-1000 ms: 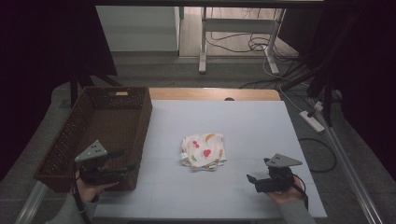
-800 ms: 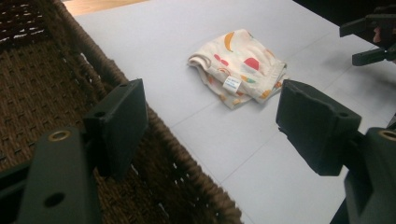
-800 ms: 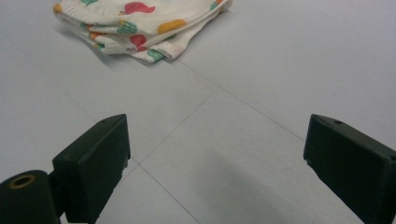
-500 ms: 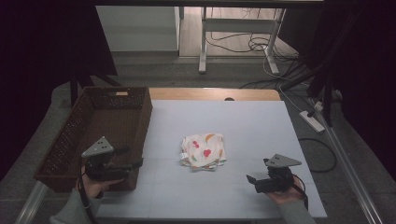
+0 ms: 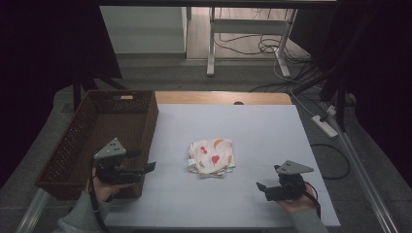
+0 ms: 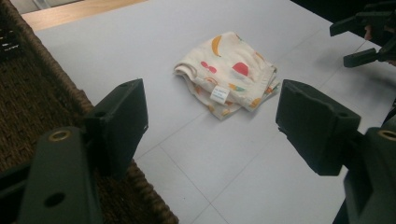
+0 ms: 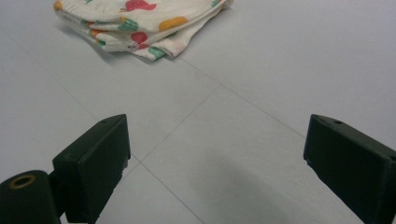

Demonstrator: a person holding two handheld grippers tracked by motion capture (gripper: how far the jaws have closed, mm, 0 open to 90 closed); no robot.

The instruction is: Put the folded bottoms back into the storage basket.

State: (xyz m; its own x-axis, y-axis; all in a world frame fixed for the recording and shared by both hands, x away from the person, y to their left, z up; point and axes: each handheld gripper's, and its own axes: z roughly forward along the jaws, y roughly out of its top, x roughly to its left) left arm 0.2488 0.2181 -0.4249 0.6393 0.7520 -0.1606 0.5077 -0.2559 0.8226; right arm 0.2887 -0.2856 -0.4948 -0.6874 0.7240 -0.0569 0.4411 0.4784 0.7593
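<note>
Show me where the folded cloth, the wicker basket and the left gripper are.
Folded fruit-print cloth (image 5: 212,157): high view, middle of its top layer.
Wicker basket (image 5: 150,112): high view, its right wall.
Left gripper (image 5: 145,167): high view, midway between its open fingertips.

The cloth (image 5: 212,157) lies on the worktop (image 5: 252,126), near its middle. Left of the cloth the basket (image 5: 99,136) stands at the worktop's left edge, with the left claw (image 5: 145,162) at its near right corner. The right claw (image 5: 261,189) is right of the cloth and nearer the person, well apart from it.

The left gripper (image 5: 145,162) has drifted rightward from over the basket's (image 5: 77,141) near corner, its open jaws now nearer the cloth (image 5: 212,157), slightly higher.
</note>
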